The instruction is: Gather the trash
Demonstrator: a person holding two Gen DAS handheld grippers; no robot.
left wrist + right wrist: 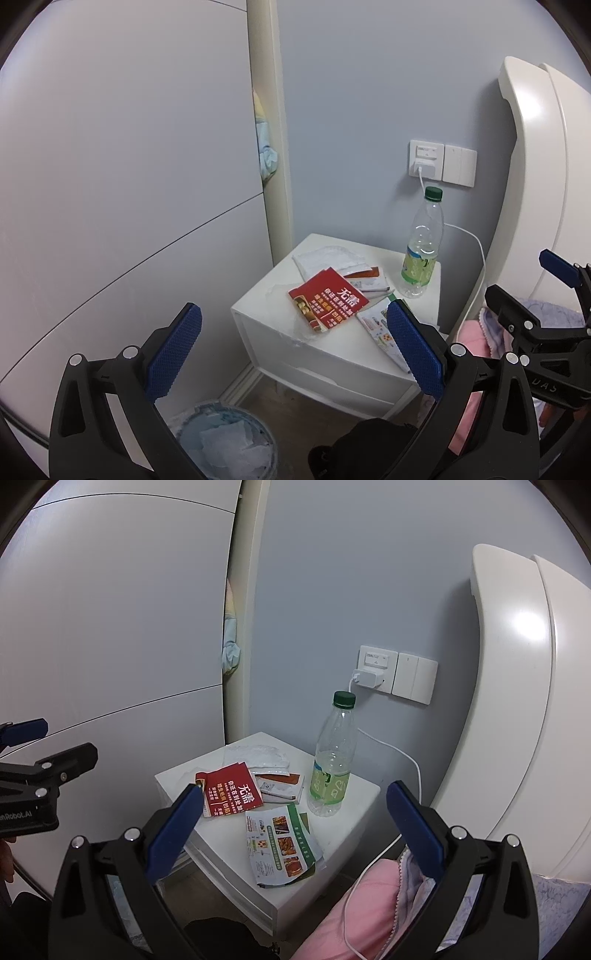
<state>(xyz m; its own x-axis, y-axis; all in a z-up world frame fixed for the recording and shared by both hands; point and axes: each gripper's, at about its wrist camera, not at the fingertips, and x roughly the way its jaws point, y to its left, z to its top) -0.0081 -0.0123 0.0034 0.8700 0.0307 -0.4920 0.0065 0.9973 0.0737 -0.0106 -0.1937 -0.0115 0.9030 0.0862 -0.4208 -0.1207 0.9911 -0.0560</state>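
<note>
A white nightstand point(258, 314) point(354, 827) holds the trash: a red leaflet point(327, 302) point(231, 792), a green-edged food flyer point(282, 843) point(376, 326), an orange-and-white packet point(282, 784) point(364, 278), a crumpled white plastic wrapper point(330, 258) point(258, 755) and a nearly empty plastic bottle point(423, 245) point(332, 764) with a green cap. My left gripper point(295, 349) is open and empty, short of the nightstand. My right gripper point(295, 829) is open and empty, above the flyer. A lined bin point(225, 443) with white scraps stands on the floor below left.
A white charger and cable point(369, 677) hang from the wall socket behind the bottle. A white headboard point(517, 701) and pink bedding point(373, 904) are to the right. A grey wardrobe point(129, 184) is to the left. A black object point(354, 450) lies on the floor.
</note>
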